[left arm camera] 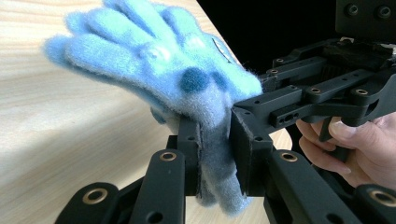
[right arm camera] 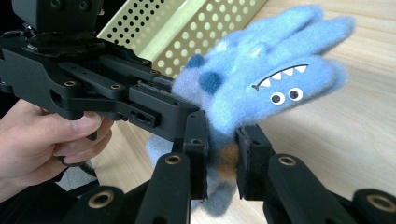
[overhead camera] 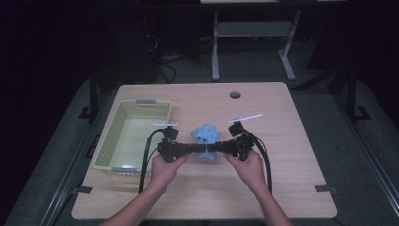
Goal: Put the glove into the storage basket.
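Note:
A fuzzy light blue glove (overhead camera: 205, 135) with a monster face, dark blue spots and small teeth is held up over the middle of the wooden table (overhead camera: 282, 155). My left gripper (overhead camera: 199, 149) comes in from the left and is shut on its cuff. My right gripper (overhead camera: 212, 148) comes in from the right and is shut on the same cuff. In the left gripper view the glove (left arm camera: 159, 60) rises from my left gripper (left arm camera: 215, 154), fingers spread up and to the left. In the right gripper view the glove (right arm camera: 261, 79) shows its face above my right gripper (right arm camera: 222, 158).
A pale yellow perforated basket (overhead camera: 106, 141) stands on the left part of the table, and its wall (right arm camera: 187, 23) shows behind the left gripper. A round cable hole (overhead camera: 235, 94) lies near the table's far edge. A desk frame (overhead camera: 254, 33) stands on the floor beyond.

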`<action>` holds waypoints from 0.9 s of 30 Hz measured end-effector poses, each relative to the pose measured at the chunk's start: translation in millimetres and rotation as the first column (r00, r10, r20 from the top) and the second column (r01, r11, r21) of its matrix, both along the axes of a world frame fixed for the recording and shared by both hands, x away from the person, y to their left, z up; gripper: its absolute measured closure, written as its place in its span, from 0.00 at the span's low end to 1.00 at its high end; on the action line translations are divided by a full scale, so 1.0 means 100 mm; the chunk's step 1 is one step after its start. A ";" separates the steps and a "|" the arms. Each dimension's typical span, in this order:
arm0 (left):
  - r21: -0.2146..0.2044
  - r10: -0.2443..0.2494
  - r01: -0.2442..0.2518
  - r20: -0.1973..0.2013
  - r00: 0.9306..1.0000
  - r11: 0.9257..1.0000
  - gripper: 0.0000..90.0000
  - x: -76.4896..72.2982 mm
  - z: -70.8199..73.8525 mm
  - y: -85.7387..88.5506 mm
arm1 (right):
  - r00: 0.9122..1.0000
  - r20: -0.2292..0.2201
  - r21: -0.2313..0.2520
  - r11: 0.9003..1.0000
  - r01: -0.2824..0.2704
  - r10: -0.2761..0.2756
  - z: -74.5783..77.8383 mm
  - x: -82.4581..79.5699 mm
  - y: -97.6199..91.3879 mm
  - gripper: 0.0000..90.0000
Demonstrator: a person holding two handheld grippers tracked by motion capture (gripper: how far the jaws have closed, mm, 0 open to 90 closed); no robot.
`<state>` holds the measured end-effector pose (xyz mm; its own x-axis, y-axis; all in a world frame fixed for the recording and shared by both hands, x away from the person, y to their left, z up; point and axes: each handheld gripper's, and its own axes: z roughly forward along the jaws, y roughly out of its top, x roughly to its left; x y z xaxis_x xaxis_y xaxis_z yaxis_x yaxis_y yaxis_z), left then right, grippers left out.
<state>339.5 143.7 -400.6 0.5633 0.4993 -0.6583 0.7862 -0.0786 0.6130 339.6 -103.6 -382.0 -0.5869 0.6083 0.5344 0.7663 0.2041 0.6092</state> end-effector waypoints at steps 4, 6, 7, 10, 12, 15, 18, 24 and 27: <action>0.004 0.006 -0.006 0.006 1.000 1.000 0.82 0.00 0.04 0.05 | 1.000 -0.008 0.005 1.000 -0.008 0.008 0.04 0.02 0.06 0.85; 0.002 0.012 -0.012 0.008 1.000 1.000 0.82 0.00 0.06 0.09 | 1.000 -0.002 0.006 1.000 -0.012 0.012 0.05 0.03 0.08 0.85; 0.005 0.012 -0.012 0.009 1.000 1.000 0.82 0.00 0.07 0.11 | 1.000 -0.003 0.010 1.000 -0.010 0.010 0.06 0.03 0.11 0.85; 0.007 0.018 -0.018 0.013 1.000 1.000 0.82 0.00 0.10 0.18 | 1.000 0.001 0.021 1.000 -0.019 0.019 0.08 0.05 0.19 0.85; 0.008 0.019 -0.019 0.014 1.000 1.000 0.82 0.00 0.12 0.23 | 1.000 -0.003 0.023 1.000 -0.019 0.019 0.09 0.06 0.20 0.85; 0.007 0.029 -0.029 0.017 0.999 1.000 0.82 0.00 0.15 0.30 | 1.000 0.005 0.032 0.999 -0.028 0.027 0.11 0.08 0.26 0.85; 0.007 0.033 -0.033 0.021 0.999 0.999 0.82 0.01 0.17 0.36 | 0.999 0.012 0.039 0.999 -0.033 0.032 0.12 0.10 0.32 0.85; 0.011 0.036 -0.036 0.030 0.999 0.999 0.82 0.01 0.20 0.49 | 0.998 0.010 0.058 0.997 -0.055 0.055 0.14 0.15 0.45 0.86; 0.012 0.041 -0.041 0.031 0.999 0.999 0.82 0.01 0.20 0.56 | 0.998 0.007 0.060 0.996 -0.064 0.064 0.15 0.16 0.52 0.86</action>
